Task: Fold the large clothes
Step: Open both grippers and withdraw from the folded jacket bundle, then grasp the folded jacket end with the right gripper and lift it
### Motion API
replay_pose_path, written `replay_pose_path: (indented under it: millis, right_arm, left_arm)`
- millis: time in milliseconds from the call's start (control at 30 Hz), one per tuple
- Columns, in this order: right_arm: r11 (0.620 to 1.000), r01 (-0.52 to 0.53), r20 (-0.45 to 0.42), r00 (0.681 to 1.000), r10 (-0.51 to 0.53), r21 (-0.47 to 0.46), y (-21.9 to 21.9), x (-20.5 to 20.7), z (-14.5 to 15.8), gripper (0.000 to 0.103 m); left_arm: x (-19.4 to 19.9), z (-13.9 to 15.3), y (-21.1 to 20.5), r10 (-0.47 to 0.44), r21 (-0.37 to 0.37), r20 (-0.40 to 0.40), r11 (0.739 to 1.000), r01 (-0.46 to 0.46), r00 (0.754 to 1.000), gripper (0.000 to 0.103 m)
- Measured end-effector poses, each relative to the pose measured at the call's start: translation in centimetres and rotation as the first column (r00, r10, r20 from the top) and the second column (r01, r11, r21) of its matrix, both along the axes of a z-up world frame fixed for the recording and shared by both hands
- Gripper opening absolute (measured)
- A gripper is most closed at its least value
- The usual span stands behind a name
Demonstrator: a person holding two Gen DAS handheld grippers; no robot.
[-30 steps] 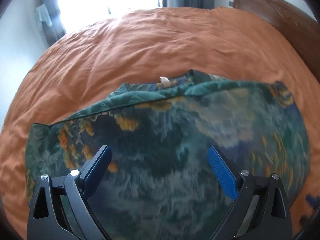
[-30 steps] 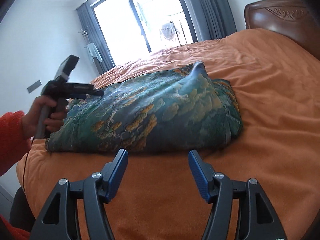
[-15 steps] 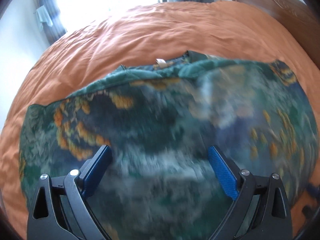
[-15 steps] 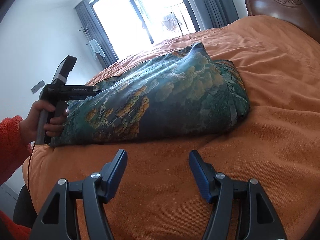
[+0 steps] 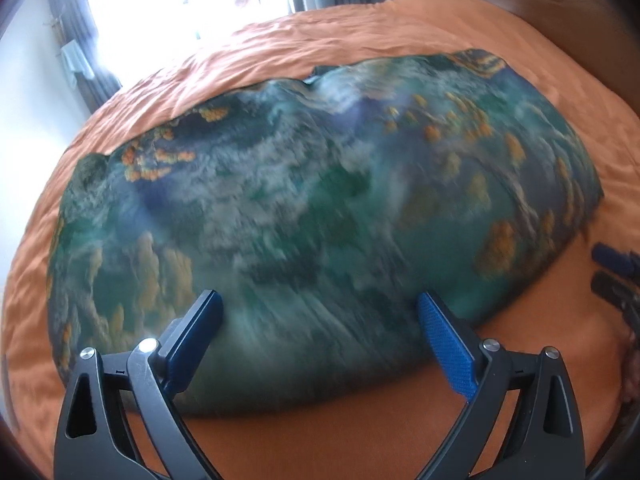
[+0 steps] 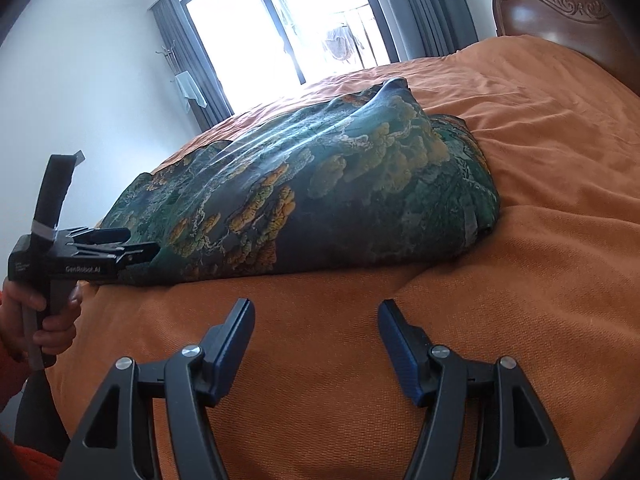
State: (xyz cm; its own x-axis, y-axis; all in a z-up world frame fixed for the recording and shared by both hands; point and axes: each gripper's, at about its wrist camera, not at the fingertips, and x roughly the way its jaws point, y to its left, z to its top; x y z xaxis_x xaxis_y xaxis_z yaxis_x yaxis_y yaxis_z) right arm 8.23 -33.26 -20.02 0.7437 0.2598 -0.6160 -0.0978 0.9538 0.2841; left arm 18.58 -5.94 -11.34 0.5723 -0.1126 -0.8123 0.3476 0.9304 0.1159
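Note:
A large green garment [image 5: 320,208] with orange and white print lies folded in a broad mound on the orange bed cover [image 5: 400,420]. My left gripper [image 5: 316,300] hovers open over the garment's near edge, and its pads press on nothing. In the right wrist view the same left gripper [image 6: 140,242] sits at the garment's [image 6: 320,200] near left corner, held by a hand [image 6: 48,320] in a red sleeve. My right gripper [image 6: 316,308] is open above bare cover, a little short of the garment's near edge. Its dark blurred tips [image 5: 612,268] show at the far right.
The orange bed cover [image 6: 520,280] spreads wide to the right of the garment and behind it. A carved wooden headboard [image 6: 560,8] rises at the right. A bright window [image 6: 300,20] with grey curtains lies beyond the bed's far side. A white wall is on the left.
My left gripper has slid over the garment to its near edge and sunk a little, staying open. The right gripper has dropped slightly toward the cover. The garment lies as before.

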Motion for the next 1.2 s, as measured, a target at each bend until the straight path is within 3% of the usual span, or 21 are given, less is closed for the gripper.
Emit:
replay_pose_path:
  millis: [167, 400, 533, 767, 1000, 1200]
  right_arm:
    - [1.0, -0.001, -0.004, 1.0, 0.001, -0.014, 0.1, 0.0, -0.2, 0.065]
    - [0.999, 0.005, -0.002, 1.0, -0.005, -0.032, 0.3, -0.2, -0.2, 0.065]
    - [0.999, 0.008, 0.001, 1.0, -0.008, -0.049, 0.6, -0.4, -0.2, 0.065]
    - [0.997, 0.064, 0.014, 0.998, -0.064, -0.031, -0.2, -1.1, 0.4, 0.065]
    - [0.984, 0.171, 0.016, 0.985, -0.172, 0.048, -3.2, -1.2, 0.8, 0.065]
    - [0.979, 0.196, 0.023, 0.98, -0.197, 0.06, -3.9, -1.3, 0.9, 0.065]
  left_arm:
    - [-4.9, -1.2, -0.9, -0.045, 0.035, -0.016, 0.998, 0.046, 0.999, 0.097]
    - [-8.9, -1.2, -0.4, 0.008, -0.084, -0.055, 0.996, -0.013, 0.998, 0.097]
    - [-9.6, -0.8, 0.3, 0.024, -0.1, -0.051, 0.995, -0.029, 0.998, 0.097]
    - [-9.1, 1.7, 1.1, 0.056, -0.148, 0.012, 0.988, -0.054, 0.998, 0.097]
    - [-7.5, 3.7, -1.8, -0.04, -0.1, 0.104, 0.994, 0.05, 0.994, 0.097]
    - [-3.1, 3.5, -3.8, -0.06, -0.139, 0.075, 0.988, 0.07, 0.995, 0.097]
